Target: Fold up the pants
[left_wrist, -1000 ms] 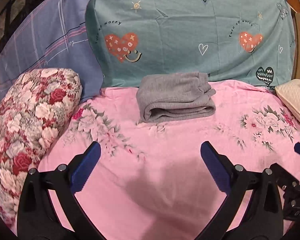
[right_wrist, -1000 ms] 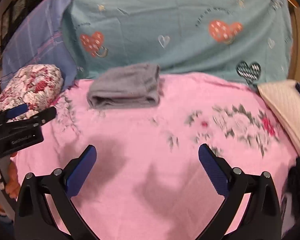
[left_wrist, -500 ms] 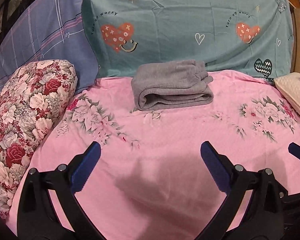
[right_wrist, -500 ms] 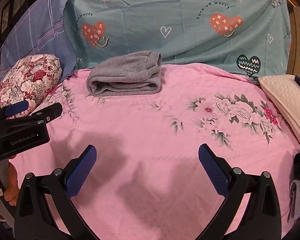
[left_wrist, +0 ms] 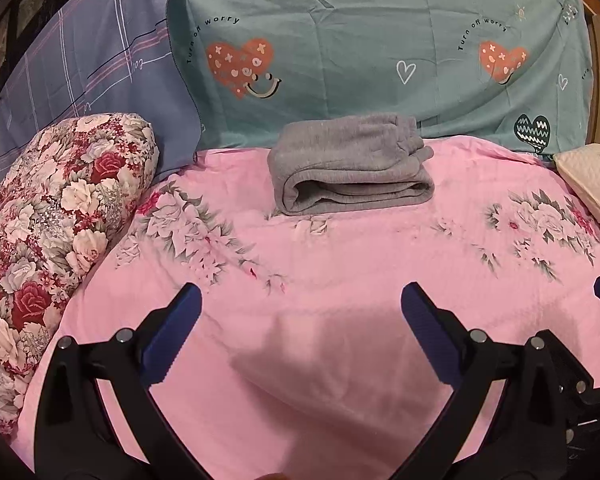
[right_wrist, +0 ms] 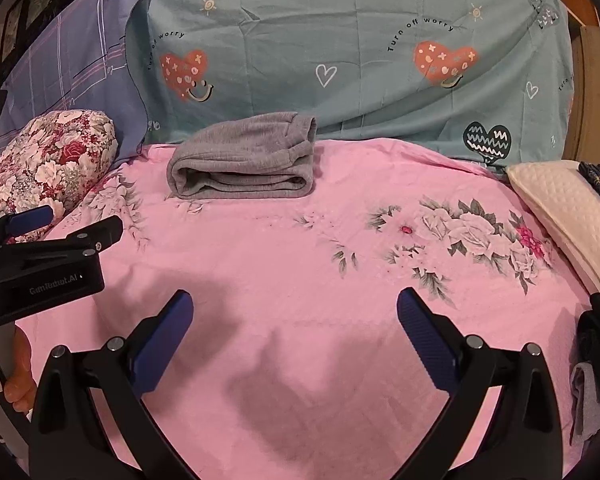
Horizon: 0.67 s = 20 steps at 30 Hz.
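Pants: grey sweatpants (left_wrist: 350,164) folded into a thick, soft bundle (rolled edge faces the tongs).
Place: on the pink flowery sheet (left_wrist: 340,280), far ahead of both tongs.
Left tongs (left_wrist: 300,312): wide apart, holding nothing.
Right tongs (right_wrist: 294,316): wide apart, holding nothing.
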### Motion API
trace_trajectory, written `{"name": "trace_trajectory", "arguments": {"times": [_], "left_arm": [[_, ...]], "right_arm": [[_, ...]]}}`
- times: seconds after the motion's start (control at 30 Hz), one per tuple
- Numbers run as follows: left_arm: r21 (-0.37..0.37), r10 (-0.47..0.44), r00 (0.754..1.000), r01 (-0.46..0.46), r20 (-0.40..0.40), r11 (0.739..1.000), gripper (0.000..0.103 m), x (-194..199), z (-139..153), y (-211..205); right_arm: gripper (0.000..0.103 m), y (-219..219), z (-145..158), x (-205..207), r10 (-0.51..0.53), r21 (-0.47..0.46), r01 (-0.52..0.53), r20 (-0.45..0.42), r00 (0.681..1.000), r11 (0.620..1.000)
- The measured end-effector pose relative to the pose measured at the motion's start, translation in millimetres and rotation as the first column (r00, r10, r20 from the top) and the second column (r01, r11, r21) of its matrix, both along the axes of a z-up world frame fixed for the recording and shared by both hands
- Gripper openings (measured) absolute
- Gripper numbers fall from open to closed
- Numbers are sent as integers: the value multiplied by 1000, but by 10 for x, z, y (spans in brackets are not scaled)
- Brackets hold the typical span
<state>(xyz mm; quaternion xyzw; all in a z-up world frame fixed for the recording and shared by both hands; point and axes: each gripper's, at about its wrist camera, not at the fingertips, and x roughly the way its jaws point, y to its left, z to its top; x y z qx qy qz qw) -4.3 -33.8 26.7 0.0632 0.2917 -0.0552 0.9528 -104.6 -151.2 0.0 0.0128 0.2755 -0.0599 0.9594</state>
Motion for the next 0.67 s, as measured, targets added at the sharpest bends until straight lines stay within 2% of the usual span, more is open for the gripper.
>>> {"name": "trace_trajectory", "arguments": {"times": [0.2,0.37,0.57,0.67], "left_arm": [[-8,-11,999,11,36,1000,101,-51,10,-23],[-77,-45,999,47,28,996,101,-64,25,16],[-98,-38,995,47,96,994,101,-176,88,25],[-108,-72,992,83,103,991,101,-220,114,-4]], "right_arm": [[102,75,-15,-5,19,-39,-19,3,1000,999],[102,141,-11,-28,38,-60,-38,13,999,998],[102,156,5,-43,46,-59,-44,25,999,997],[102,155,5,-43,46,-56,-44,26,999,997]]}}
